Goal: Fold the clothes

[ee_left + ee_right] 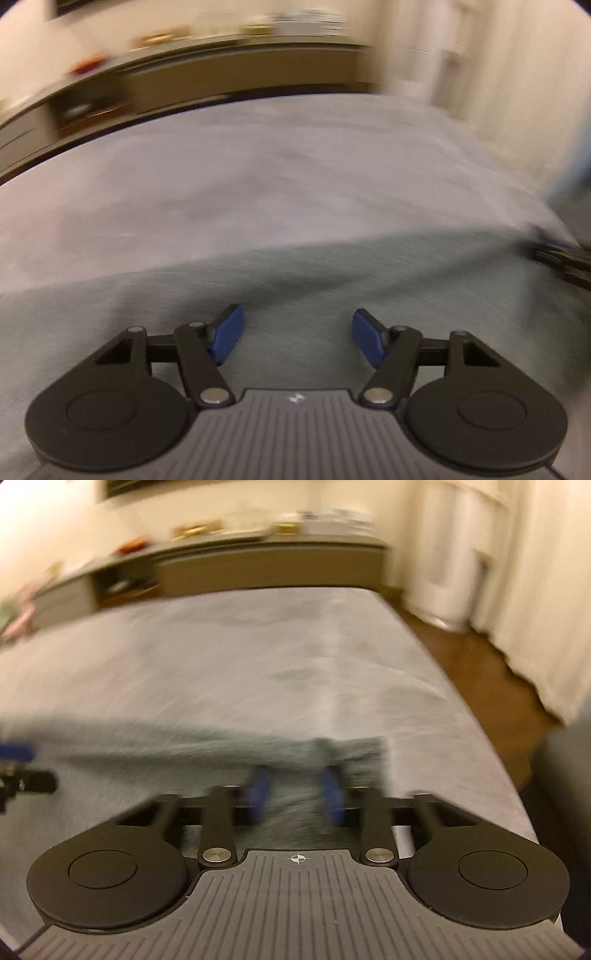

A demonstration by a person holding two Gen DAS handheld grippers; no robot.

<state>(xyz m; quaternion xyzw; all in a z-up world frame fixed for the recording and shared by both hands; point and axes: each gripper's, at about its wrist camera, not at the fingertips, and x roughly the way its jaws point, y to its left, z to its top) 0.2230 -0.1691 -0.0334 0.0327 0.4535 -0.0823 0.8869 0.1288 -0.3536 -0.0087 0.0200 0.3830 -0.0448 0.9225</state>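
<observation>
The garment (pixel 332 280) is pale grey-green knit, lying flat on the bed (pixel 258 166), spread under and ahead of both sets of fingers. It looks soft and light, limp enough to sag and drag if lifted from 1 point, so an edge or corner is the place to pinch, with both hands sharing the load.

The left gripper (pixel 297 334) has its 2 blue fingers (pixel 229 332) spread wide, nothing between them but cloth lying below; released, holding nothing.

The right gripper (pixel 297 794) is the busier one. Its fingers (pixel 260 792) stand closer together, with a bunched fold of the garment rising between and just beyond them, near the cloth's right-hand edge. The view is smeared by motion, so I cannot tell whether the pads are pressing that fold or just flanking it.

From the right wrist, the left gripper shows at the far left edge, well apart, over the same garment. The cloth's far hem runs across just ahead of the right fingers, bare sheet beyond.
</observation>
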